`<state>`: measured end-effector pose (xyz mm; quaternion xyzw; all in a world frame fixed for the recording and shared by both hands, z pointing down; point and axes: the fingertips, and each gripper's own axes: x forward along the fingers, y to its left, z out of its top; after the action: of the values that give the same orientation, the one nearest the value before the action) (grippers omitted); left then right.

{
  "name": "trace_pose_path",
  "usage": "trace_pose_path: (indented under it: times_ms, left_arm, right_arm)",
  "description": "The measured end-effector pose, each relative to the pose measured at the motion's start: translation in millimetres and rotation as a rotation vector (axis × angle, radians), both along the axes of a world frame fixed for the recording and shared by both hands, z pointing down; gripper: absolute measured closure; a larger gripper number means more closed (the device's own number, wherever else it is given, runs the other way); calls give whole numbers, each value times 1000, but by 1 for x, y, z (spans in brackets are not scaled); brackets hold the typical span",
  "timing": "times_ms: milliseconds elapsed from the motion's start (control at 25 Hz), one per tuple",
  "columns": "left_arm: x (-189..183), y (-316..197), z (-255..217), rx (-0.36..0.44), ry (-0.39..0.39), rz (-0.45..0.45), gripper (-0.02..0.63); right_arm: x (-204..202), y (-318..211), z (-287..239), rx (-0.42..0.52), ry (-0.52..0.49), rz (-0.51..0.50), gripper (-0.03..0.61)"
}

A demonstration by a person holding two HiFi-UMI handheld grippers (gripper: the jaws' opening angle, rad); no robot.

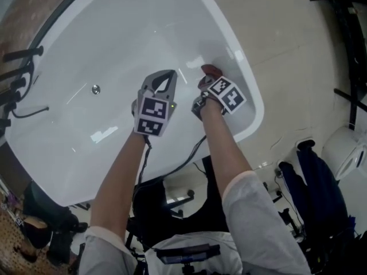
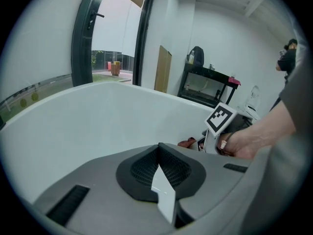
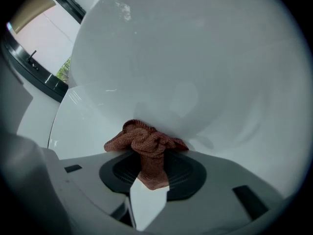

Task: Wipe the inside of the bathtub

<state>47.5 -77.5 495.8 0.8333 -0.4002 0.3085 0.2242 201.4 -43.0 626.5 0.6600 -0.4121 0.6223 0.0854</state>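
Two grippers hang inside the white bathtub [image 1: 114, 44], close beside each other near its right-hand wall and well apart from the drain [image 1: 96, 89] on the floor of the tub. The right gripper [image 3: 149, 163] is clamped on a reddish-brown cloth [image 3: 142, 138]: a narrow tail of it is pinched between the jaws, and the rest bunches out ahead of the tips in a crumpled wad. That wad seems to rest against the curved tub wall, though the wide-angle view makes the contact hard to confirm. The left gripper [image 2: 159, 153] has its jaws brought together with nothing between them, and it holds off the surface.

The cloth looks soft, light and knitted — it will fold and flatten under pressure rather than push back, so the wiping force has to come from pressing the wad into the enamel. Its present hold by the tail looks sound, since it leaves the bulk free as a pad. The tub's glossy surface is probably slick, so the cloth should glide easily. A shallow pinch could let it pull out on a hard stroke; a deeper bite on the gathered middle would be safer.
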Motion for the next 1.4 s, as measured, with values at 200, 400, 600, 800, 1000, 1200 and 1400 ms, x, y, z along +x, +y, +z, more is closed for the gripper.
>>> trace_pose_path:
  times_ms: [200, 400, 600, 800, 1000, 1200, 1400]
  left_arm:
    - [-11, -2, 30, -11, 1, 2, 606]
    - [-24, 4, 66, -26, -14, 13, 606]
    - [-36, 11, 99, -39, -9, 15, 606]
    - [-50, 17, 125, -45, -6, 8, 606]
    - [-70, 20, 147, -47, -13, -4, 606]
    - [-82, 22, 171, -48, -14, -17, 606]
    - [-87, 31, 192, -52, -1, -12, 606]
  right_arm:
    - [-12, 1, 36, -26, -8, -17, 440]
    - [-26, 2, 68, -44, -5, -27, 440]
    - [-38, 5, 100, -49, 4, -42, 440]
    - [-52, 8, 135, -69, 17, -54, 440]
    - [-66, 10, 166, -83, 24, -61, 440]
    - [-79, 10, 192, -89, 31, -82, 440]
    - [-93, 13, 222, -109, 12, -70, 441]
